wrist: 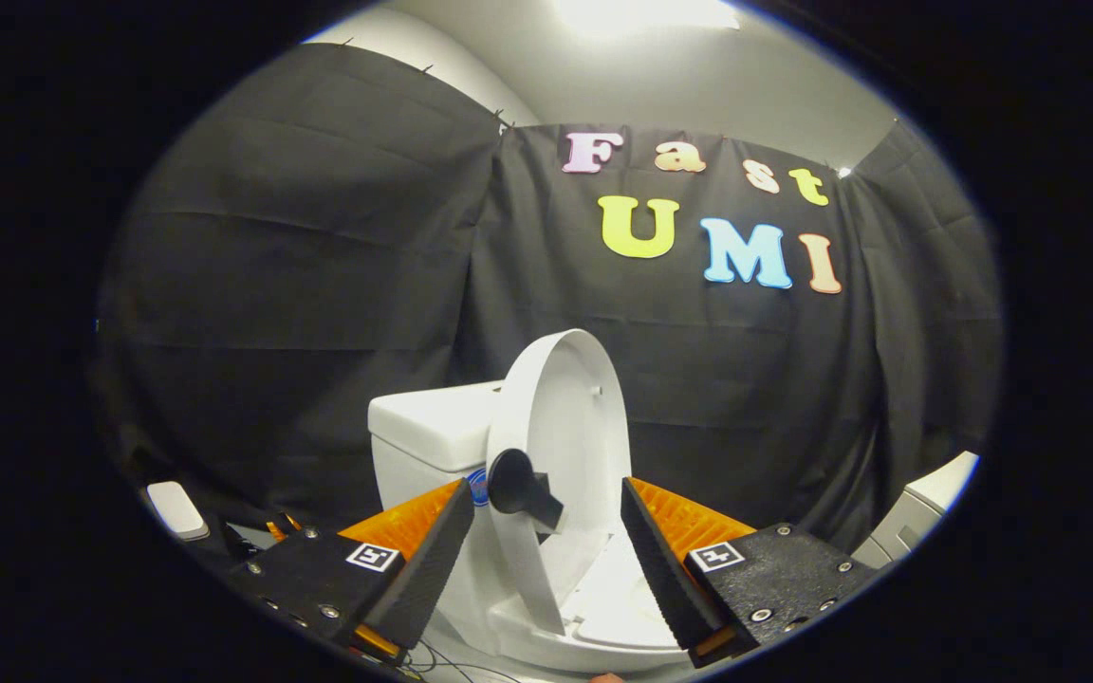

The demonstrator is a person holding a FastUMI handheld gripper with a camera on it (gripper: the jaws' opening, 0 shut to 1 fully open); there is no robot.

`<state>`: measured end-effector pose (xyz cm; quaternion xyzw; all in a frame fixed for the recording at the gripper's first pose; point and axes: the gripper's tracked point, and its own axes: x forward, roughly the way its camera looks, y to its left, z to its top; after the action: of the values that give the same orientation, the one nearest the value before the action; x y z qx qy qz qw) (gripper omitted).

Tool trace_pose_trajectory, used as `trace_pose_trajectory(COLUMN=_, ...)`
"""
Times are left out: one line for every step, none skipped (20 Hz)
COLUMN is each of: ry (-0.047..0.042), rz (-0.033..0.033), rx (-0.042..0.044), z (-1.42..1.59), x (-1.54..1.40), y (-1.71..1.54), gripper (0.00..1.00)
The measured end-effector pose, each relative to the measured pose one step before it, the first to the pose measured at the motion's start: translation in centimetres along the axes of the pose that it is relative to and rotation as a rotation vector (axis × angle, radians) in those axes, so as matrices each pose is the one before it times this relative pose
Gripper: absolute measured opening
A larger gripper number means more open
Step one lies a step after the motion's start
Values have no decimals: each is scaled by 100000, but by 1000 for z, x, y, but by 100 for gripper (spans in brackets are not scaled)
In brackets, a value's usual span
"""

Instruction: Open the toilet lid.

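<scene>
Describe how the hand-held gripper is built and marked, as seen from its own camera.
The hand-held gripper has two wedge-shaped fingers with ribbed inner faces. Each sits on a black block fastened with silver screws and bearing a small square black-and-white marker. Thin cables trail below it.

White toilet lid [561,417], black knob [520,486], white tank [433,427], black cloth wall [319,285]

1 toilet [433,446], 1 lid [565,417], 2 fingers [433,560]

A: Is any text, brand or number showing legibly?

B: None. The gripper [545,489] fingers [433,560], standing apart, are each carrying a square coded marker [374,556], with no readable characters.
</scene>
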<state>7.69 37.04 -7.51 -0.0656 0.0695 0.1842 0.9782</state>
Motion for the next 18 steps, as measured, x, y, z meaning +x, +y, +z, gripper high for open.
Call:
trace_pose_trajectory(ry=-972, rz=-984, rx=303, z=516, x=-606, y=-926, gripper=95)
trace_pose_trajectory(ry=-667, rz=-1200, rx=507, z=366, x=-666, y=-1258, gripper=95)
trace_pose_trajectory(ry=-344, rz=-1385, rx=895, z=423, x=-717, y=-1242, gripper=95)
trace_pose_trajectory(ry=-394, rz=-1622, rx=1412, z=421, x=-730, y=-1280, gripper=95)
trace_pose_trajectory(ry=-611, rz=-1398, rx=1411, z=525, x=-859, y=-1192, gripper=95)
trace_pose_trajectory(ry=-819, rz=-1461, rx=1057, z=584, x=-767, y=-1115, gripper=95)
trace_pose_trajectory(ry=-1095, rz=-1577, rx=509, z=594, x=-689, y=-1129, gripper=95)
trace_pose_trajectory(ry=-843, rz=-1435, rx=-107, z=471, x=-607, y=-1209, gripper=95)
trace_pose_trajectory(ry=-793, rz=-1374, rx=-183, z=390, x=-523, y=-1106, gripper=95)
trace_pose_trajectory(ry=-725, rz=-1054, rx=184, z=404, x=-555, y=-1122, gripper=95)
trace_pose_trajectory(ry=-688, rz=-1318, rx=548, z=310, x=-493, y=-1025, gripper=95)
trace_pose_trajectory(ry=-285, rz=-1382, rx=572, z=328, x=-373, y=-1333, gripper=95)
trace_pose_trajectory(ry=-118, rz=-1437, rx=576, z=203, x=-284, y=-1168, gripper=95)
trace_pose_trajectory(ry=142, rz=-1614, rx=463, z=141, x=-280, y=-1184, gripper=95)
trace_pose_trajectory(ry=185, rz=-1122, rx=408, z=103, x=-256, y=-1075, gripper=95)
trace_pose_trajectory(ry=466, rz=-1068, rx=151, z=43, x=-295, y=-865, gripper=95)
trace_pose_trajectory(ry=447, rz=-1178, rx=-435, z=117, x=-440, y=-971, gripper=95)
trace_pose_trajectory(ry=-65, rz=-1483, rx=-405, z=81, x=-175, y=-1119, gripper=95)
